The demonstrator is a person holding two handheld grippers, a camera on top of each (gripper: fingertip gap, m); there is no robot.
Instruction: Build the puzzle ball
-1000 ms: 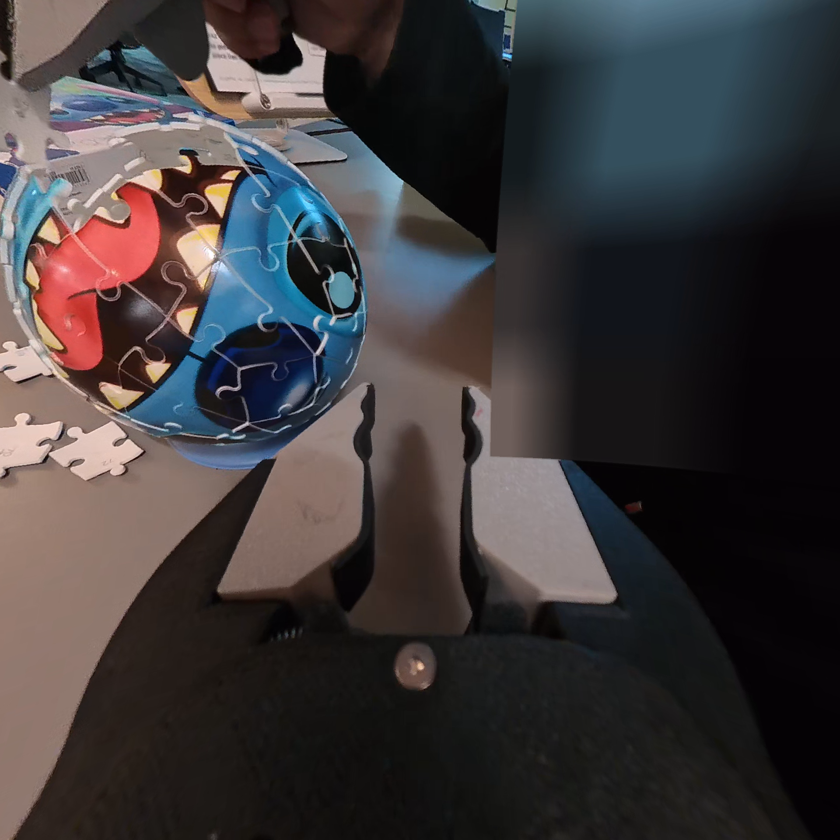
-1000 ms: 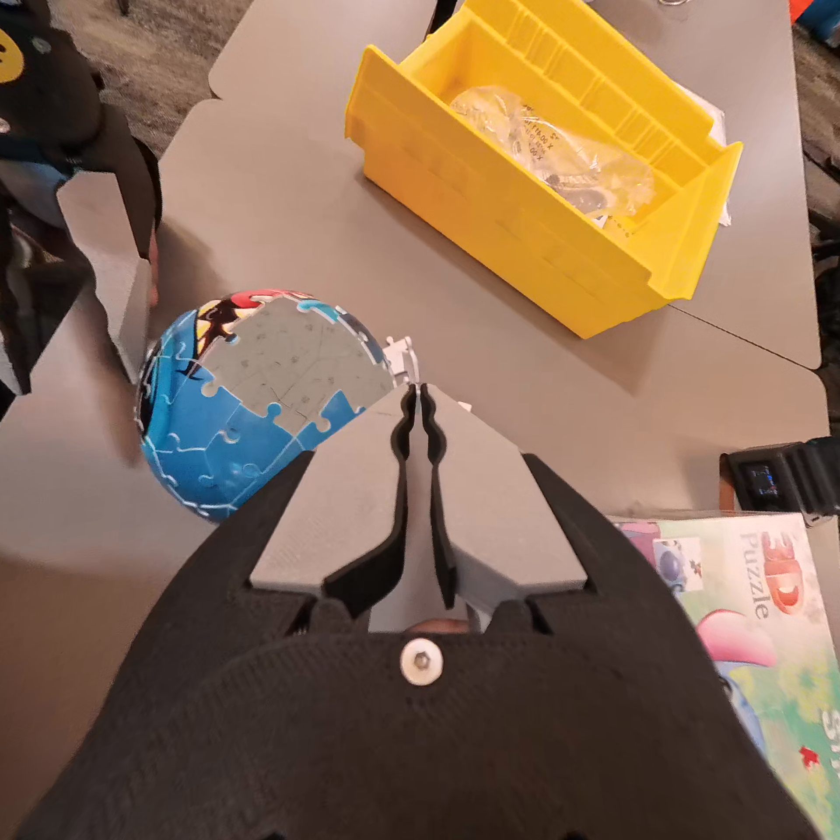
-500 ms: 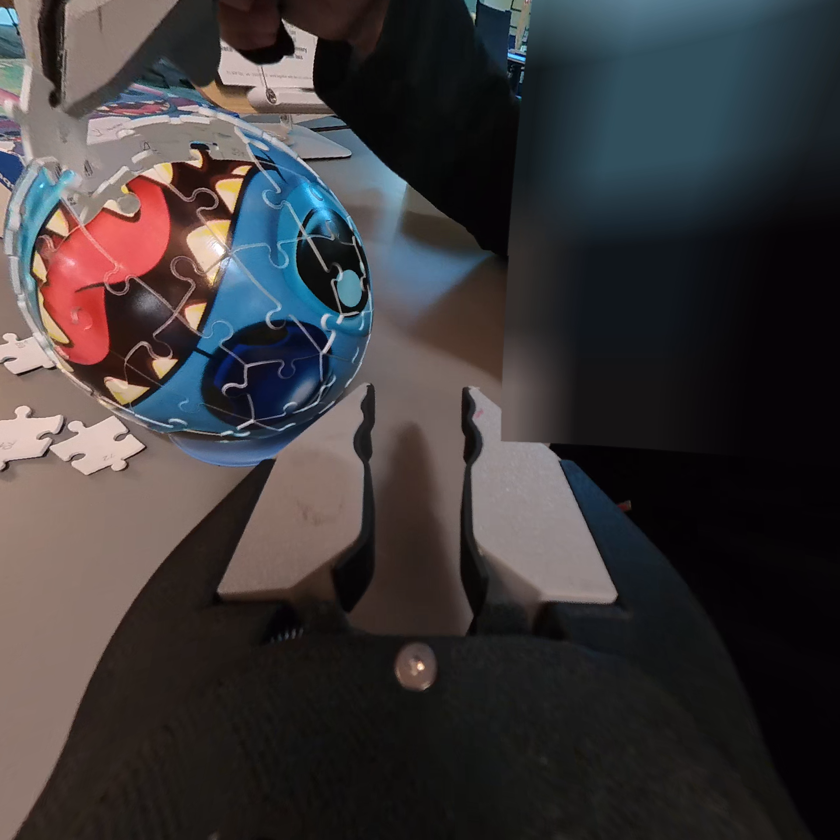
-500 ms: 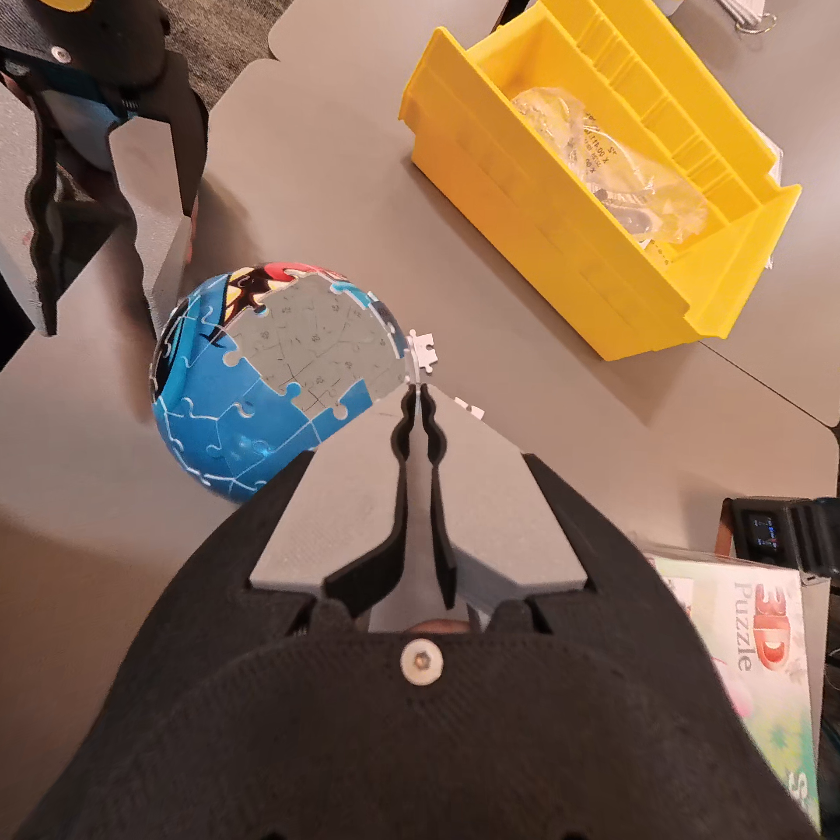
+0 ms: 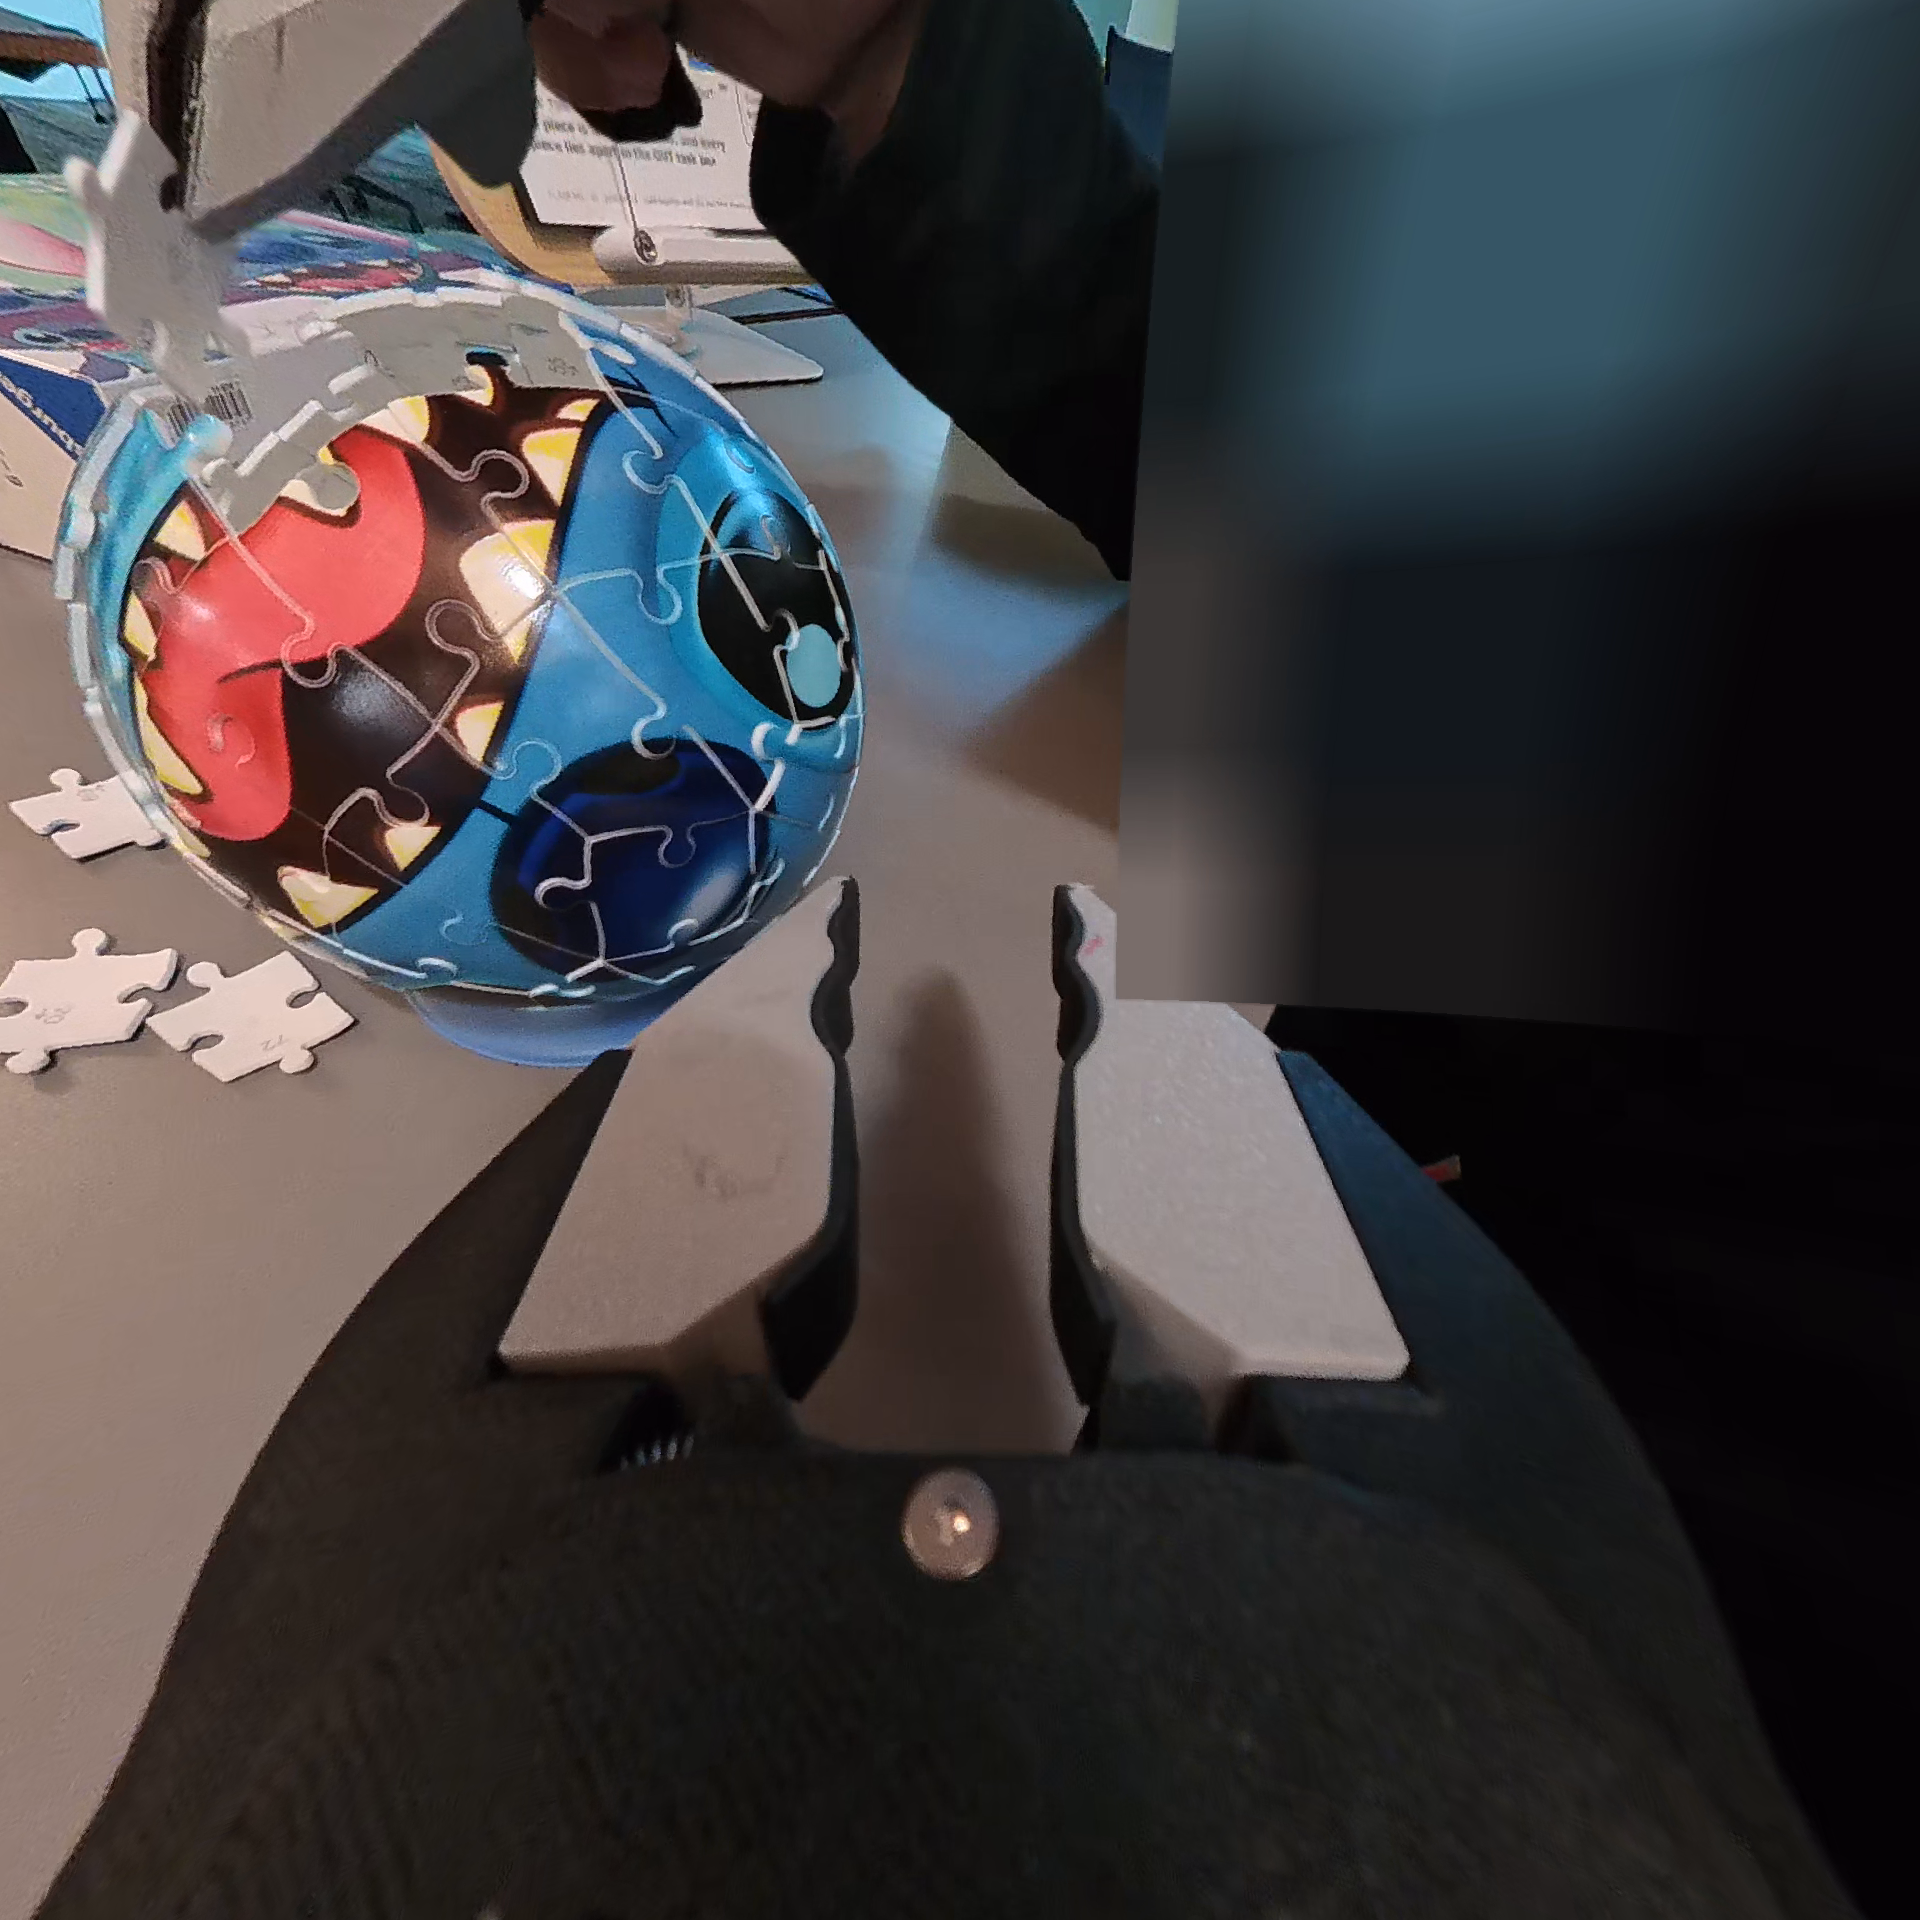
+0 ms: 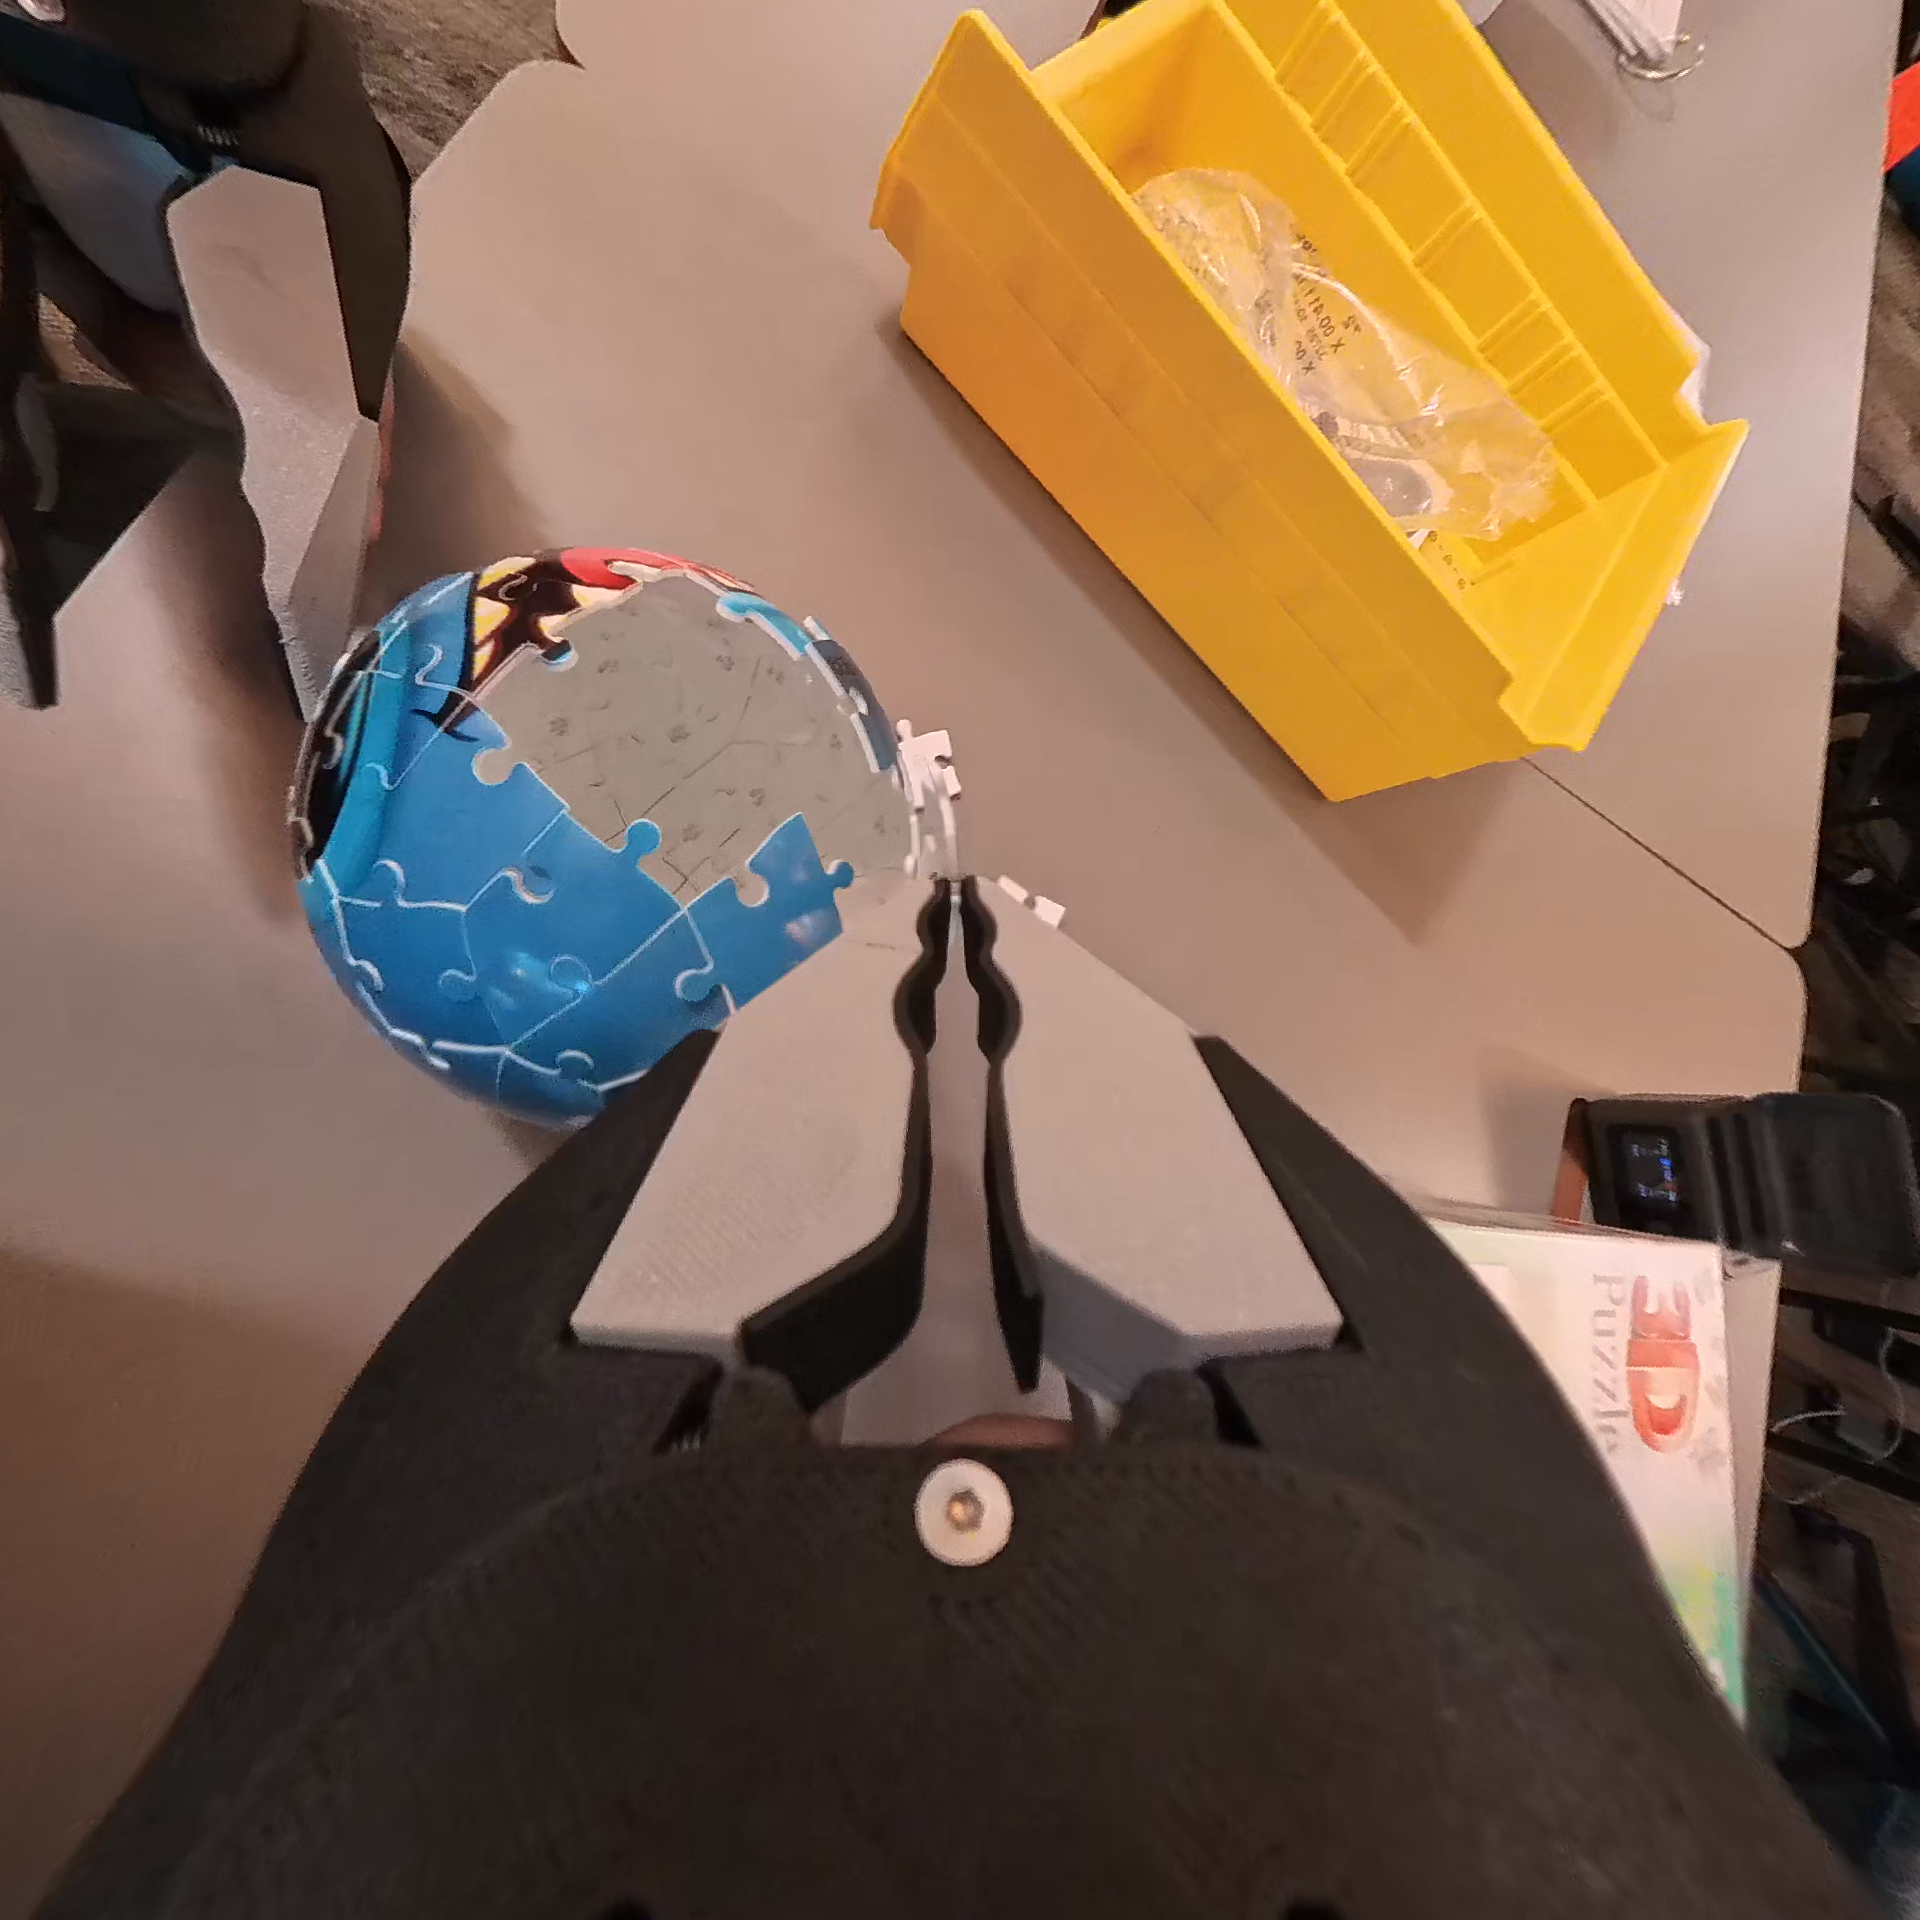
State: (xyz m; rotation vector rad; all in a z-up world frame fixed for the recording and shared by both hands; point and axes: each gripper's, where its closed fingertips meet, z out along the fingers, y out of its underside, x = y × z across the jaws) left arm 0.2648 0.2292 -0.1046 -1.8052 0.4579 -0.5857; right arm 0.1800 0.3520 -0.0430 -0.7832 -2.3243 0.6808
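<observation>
The puzzle ball (image 5: 468, 675) is a blue sphere with a red mouth, yellow teeth and dark eyes, resting on a blue stand (image 5: 530, 1023). In the right wrist view the ball (image 6: 582, 831) has an open gap on top that shows grey inner sides. My right gripper (image 6: 951, 894) is shut on a white puzzle piece (image 6: 930, 790) and holds it at the rim of that gap. It also shows in the left wrist view (image 5: 171, 208), with the piece (image 5: 145, 260) there. My left gripper (image 5: 951, 904) is open and empty, just right of the ball.
Three loose white pieces (image 5: 249, 1013) lie on the grey table left of the ball. Another piece (image 6: 1034, 899) lies by my right fingertips. A yellow bin (image 6: 1299, 416) with a plastic bag stands behind. The puzzle box (image 6: 1621, 1403) and a black device (image 6: 1745, 1164) are at the right. About 15 centimetres separates my left fingertips from my right.
My right gripper has shifted slightly along the ball's rim with the white piece still held. The left gripper stays open beside the ball.
</observation>
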